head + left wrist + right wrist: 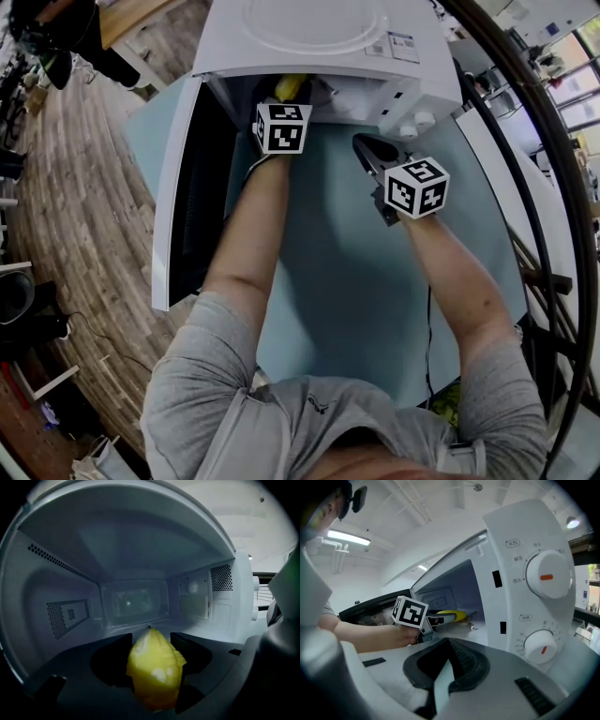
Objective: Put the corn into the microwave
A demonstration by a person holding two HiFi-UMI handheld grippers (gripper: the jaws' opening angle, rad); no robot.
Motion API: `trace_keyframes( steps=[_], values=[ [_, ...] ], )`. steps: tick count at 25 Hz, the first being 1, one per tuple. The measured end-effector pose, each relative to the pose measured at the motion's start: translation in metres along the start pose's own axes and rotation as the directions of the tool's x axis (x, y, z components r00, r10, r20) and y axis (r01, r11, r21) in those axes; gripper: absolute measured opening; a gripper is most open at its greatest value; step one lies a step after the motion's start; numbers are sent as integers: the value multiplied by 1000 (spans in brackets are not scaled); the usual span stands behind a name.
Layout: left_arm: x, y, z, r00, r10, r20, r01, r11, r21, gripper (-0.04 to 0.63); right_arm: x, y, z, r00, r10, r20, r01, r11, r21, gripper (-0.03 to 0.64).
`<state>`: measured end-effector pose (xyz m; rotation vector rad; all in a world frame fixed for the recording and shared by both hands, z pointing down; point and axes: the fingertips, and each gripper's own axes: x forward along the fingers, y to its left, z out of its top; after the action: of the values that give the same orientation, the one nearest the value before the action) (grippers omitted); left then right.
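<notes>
The yellow corn cob (154, 672) sits in the mouth of the white microwave oven (319, 37), tip pointing at the far wall and not yet set down. My worry is that if I let go here, the rounded cob could roll back out over the near lip onto the pale blue table (347, 262). It might also slip, as only its sides are pinched. My left gripper (151, 641) is clamped fairly wide around it. My right gripper (447, 651) hangs empty, jaws together, near the dials.
</notes>
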<state>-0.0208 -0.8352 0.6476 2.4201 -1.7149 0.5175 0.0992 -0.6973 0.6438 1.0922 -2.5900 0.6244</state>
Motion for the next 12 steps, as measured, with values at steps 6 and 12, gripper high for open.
trace_keyframes(
  steps=[6, 12],
  values=[
    [4, -3, -3, 999, -13, -42, 13, 1000, 5, 265, -1, 0, 0, 1000, -6, 0, 6, 1000, 3, 17],
    [5, -5, -6, 997, -25, -75, 26, 1000, 16, 267, -7, 5, -4, 1000, -4, -14, 3, 1000, -3, 17]
  ],
)
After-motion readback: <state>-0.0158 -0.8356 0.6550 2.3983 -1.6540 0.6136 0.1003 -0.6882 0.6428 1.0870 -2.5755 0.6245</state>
